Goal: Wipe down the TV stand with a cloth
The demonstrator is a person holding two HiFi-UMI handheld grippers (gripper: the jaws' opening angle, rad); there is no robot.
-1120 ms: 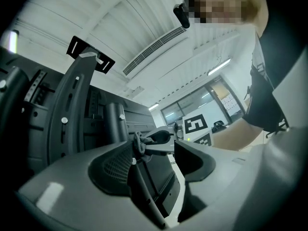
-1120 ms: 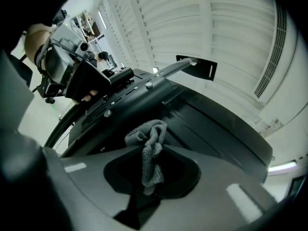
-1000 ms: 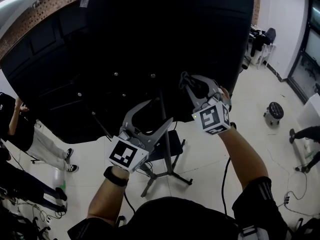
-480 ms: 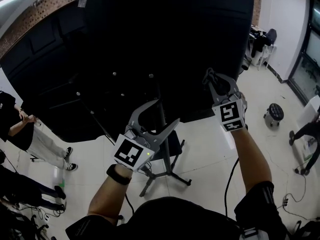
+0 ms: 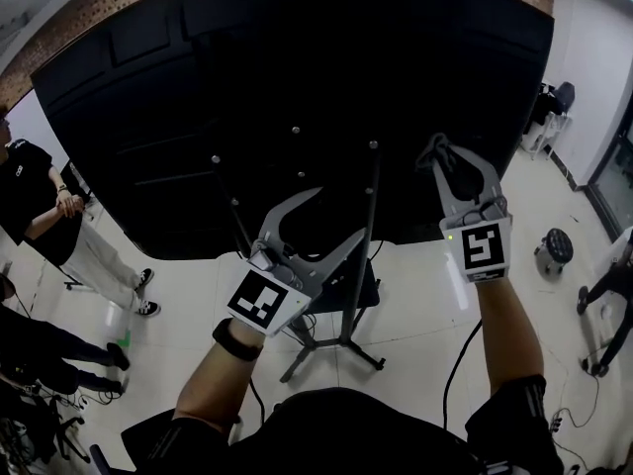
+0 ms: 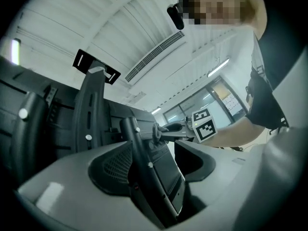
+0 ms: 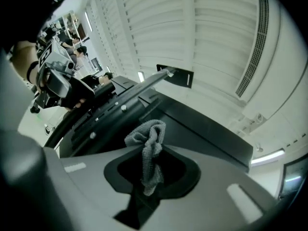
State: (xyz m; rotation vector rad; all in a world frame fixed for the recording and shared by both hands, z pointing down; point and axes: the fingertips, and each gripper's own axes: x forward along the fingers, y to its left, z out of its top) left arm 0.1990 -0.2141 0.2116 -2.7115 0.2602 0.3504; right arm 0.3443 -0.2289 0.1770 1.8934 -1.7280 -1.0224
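Holding, right hand: the right gripper (image 5: 438, 152) has its fingers closed on a grey cloth (image 7: 150, 146). The cloth is bunched and sticks out past the fingertips.
Left fingers: the left gripper (image 5: 338, 216) is spread wide with nothing clamped. Its own view shows a black upright bar (image 6: 139, 162) in the gap; whether it touches, I cannot tell.
Task thing: the TV stand (image 5: 341, 336) has splayed legs on the pale floor (image 5: 415, 305) and thin poles rising to the black TV back panel (image 5: 297, 77).
Key relation: in the head view the nearest pole (image 5: 371, 216) lies between the two grippers. It is just beside the left fingers, and to the left of and below the cloth. Its long axis runs up-down, from panel to legs.
Judgement: a wiping stroke would best travel along that axis, so the cloth hand would need to come leftward and down. The left hand is nearer the pole but carries no cloth, so it is probably fit only for steadying.
Head view only: the legs, the floor, both forearms, and a bystander (image 5: 45, 201) at left.
Right gripper view only: the cloth's weave and colour. From the head it reads as a dark lump against the panel. Cloth-to-panel contact: cannot tell.
Left gripper view only: the bar in the gap, with the right gripper's marker cube (image 6: 204, 125) beyond.
Stage: cloth in hand; wipe under way or about to start, not settled.
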